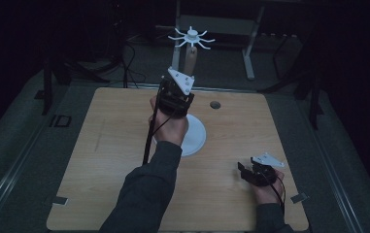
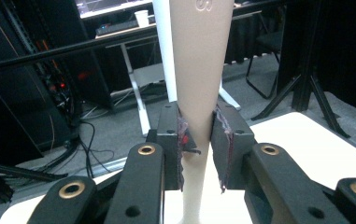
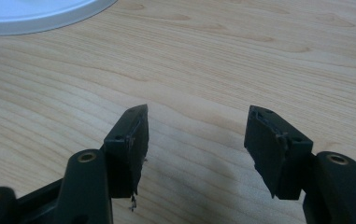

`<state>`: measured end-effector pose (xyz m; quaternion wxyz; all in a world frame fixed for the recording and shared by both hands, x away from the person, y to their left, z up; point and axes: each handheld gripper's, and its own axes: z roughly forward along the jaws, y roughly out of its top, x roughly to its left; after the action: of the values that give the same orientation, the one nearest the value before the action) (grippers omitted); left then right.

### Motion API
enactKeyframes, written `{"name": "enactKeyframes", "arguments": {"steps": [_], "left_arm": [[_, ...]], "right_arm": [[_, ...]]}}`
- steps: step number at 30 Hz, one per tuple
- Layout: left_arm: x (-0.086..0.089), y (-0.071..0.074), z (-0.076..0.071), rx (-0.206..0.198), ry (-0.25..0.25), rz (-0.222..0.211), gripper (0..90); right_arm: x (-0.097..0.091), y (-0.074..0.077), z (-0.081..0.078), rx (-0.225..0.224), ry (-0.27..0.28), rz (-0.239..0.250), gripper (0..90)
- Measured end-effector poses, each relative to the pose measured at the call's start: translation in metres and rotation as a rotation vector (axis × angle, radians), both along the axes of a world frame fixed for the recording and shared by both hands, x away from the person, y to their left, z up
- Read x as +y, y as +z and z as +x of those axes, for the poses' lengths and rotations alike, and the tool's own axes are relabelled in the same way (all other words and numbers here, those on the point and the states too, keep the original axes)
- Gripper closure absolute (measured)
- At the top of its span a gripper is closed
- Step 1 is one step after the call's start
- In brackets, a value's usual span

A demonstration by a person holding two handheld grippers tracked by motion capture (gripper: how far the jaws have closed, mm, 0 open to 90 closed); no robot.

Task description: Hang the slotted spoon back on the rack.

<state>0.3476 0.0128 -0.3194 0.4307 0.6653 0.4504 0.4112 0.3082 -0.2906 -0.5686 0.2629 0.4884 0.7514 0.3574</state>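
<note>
A stand rises from the middle of the wooden table (image 1: 100,160): a round white base (image 1: 195,141), a beige tapered post (image 1: 191,58) and a white spoked wheel (image 1: 191,37) on top. My left gripper (image 1: 186,77) is raised above the base and shut on the post. In the left gripper view the post (image 2: 199,70) is squeezed between both pads (image 2: 224,140), at its narrow lower part, by the left gripper (image 2: 198,140). My right gripper (image 1: 242,169) lies low near the table's right front, open. Its jaws (image 3: 196,135) stand wide over bare wood, with the base's rim (image 3: 35,14) farther off.
A small dark hole (image 1: 215,104) sits in the table behind the stand. Grey tape marks (image 1: 58,200) lie at the front corners. Beyond the far edge stand a white desk frame (image 1: 248,53), cables and dark tripod legs (image 1: 313,97).
</note>
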Motion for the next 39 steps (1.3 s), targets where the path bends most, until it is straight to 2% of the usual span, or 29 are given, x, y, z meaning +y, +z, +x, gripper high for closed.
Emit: {"name": "enactKeyframes", "arguments": {"steps": [9,16,26,28,39], "left_arm": [[0.000,-0.003,0.007,0.021,0.011,0.011,74.2],[-0.001,-0.003,0.008,0.019,0.002,0.014,73.1],[0.000,-0.003,0.006,0.004,-0.037,-0.015,61.7],[0.000,-0.004,0.005,-0.005,-0.066,-0.020,58.1],[0.003,0.000,-0.004,-0.041,-0.084,-0.045,46.1]], "right_arm": [[0.000,0.000,0.000,-0.001,0.002,-0.001,39.7],[0.000,0.000,0.000,0.000,0.001,0.000,39.6],[0.001,-0.001,0.000,0.001,0.002,-0.002,39.5],[0.001,-0.001,0.000,0.002,0.001,-0.002,39.4],[0.002,-0.001,0.000,0.008,0.001,-0.005,38.4]]}}
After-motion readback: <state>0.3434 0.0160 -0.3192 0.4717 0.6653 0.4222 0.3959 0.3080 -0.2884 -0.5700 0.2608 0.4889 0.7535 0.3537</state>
